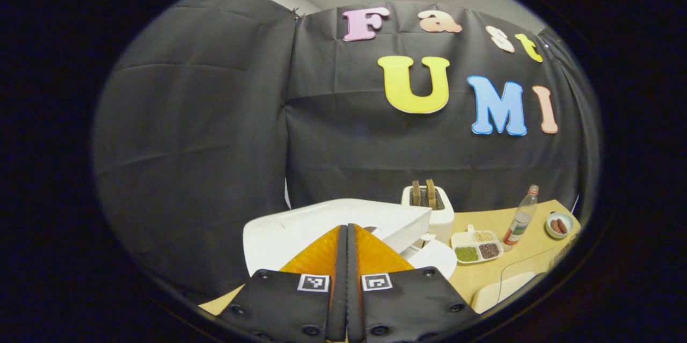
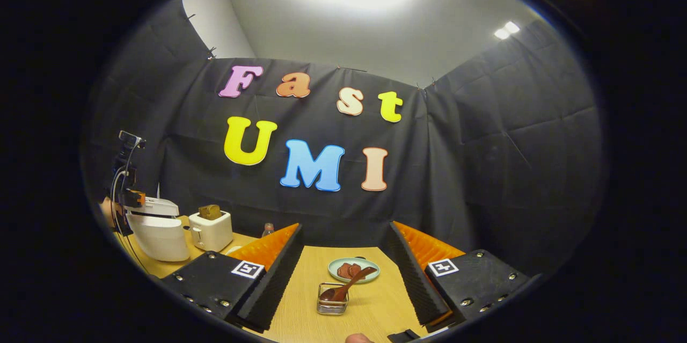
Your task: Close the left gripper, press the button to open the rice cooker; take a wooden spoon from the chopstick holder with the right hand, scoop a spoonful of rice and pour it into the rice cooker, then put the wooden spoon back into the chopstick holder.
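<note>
Trouble could start at the rice cooker (image 1: 300,230), because the left tool (image 1: 347,257) has its two fingers pressed tight together with nothing between them, and it sits right over the white lid. I think it is going for the button. If the tip lands beside the button, the lid may stay down, and a hard push could shove the whole cooker along the bench (image 1: 531,235). I cannot tell if the tip is touching the lid.

The right tool (image 2: 343,265) is spread wide with nothing in it. It points at the wire chopstick holder (image 2: 331,305), and the wooden spoon (image 2: 349,283) leans in it, bowl end down and handle up toward the plate (image 2: 370,267) just behind. The holder looks light, so a grab on the handle could tip it or drag it.

That plate holds some reddish slices. In the left gripper view a divided tray (image 1: 476,246) near the bottle (image 1: 521,215) holds green, dark and pale grains, each in its own part. A small bowl (image 1: 559,224) holds something reddish. The toaster (image 1: 429,203) has two slices standing in it
</note>
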A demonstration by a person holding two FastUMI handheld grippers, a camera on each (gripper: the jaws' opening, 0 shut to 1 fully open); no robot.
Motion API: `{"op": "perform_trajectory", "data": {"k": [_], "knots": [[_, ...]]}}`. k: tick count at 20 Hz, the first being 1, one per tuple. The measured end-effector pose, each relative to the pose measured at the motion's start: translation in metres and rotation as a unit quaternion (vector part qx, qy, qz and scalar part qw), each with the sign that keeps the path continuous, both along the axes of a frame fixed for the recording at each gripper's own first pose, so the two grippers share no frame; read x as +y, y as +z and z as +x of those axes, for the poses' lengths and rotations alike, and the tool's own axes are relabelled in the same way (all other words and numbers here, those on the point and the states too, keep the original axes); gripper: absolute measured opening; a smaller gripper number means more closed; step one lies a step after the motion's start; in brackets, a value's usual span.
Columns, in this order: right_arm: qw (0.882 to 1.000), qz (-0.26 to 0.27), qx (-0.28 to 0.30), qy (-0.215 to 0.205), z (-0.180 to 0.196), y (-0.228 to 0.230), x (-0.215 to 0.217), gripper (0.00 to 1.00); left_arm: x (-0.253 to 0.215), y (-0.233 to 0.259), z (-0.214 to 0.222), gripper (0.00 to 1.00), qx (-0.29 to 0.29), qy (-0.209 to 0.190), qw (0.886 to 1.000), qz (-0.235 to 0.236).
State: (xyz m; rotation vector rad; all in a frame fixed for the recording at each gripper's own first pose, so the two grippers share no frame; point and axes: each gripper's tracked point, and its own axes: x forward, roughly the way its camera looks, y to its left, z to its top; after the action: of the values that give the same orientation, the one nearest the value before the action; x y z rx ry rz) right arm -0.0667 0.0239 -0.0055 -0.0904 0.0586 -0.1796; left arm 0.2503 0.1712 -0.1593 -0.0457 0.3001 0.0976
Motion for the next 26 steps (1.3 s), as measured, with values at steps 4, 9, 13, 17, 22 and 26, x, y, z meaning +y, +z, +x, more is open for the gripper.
{"op": "perform_trajectory", "data": {"k": [4,9,13,17,22,26], "knots": [[1.0,0.01,-0.02,0.016,0.02,0.009,-0.009,0.95,0.004,0.048,-0.014,0.08,-0.035,0.018,0.999,0.016],[0.999,0.023,-0.023,0.036,0.04,0.003,-0.021,0.95,-0.009,0.108,-0.058,0.08,-0.093,0.037,0.995,0.01],[0.998,0.041,-0.013,0.044,0.051,-0.008,-0.032,0.95,-0.032,0.151,-0.105,0.09,-0.138,0.036,0.989,0.025],[0.998,0.047,-0.004,0.051,0.066,-0.018,-0.043,0.95,-0.057,0.174,-0.146,0.1,-0.154,0.03,0.988,0.014],[0.997,0.063,0.0,0.05,0.087,-0.03,-0.064,0.95,-0.089,0.183,-0.188,0.58,-0.156,0.007,0.987,0.023],[0.997,0.068,0.009,0.038,0.105,-0.052,-0.083,0.95,-0.099,0.185,-0.213,1.0,-0.156,0.014,0.987,0.045]]}}
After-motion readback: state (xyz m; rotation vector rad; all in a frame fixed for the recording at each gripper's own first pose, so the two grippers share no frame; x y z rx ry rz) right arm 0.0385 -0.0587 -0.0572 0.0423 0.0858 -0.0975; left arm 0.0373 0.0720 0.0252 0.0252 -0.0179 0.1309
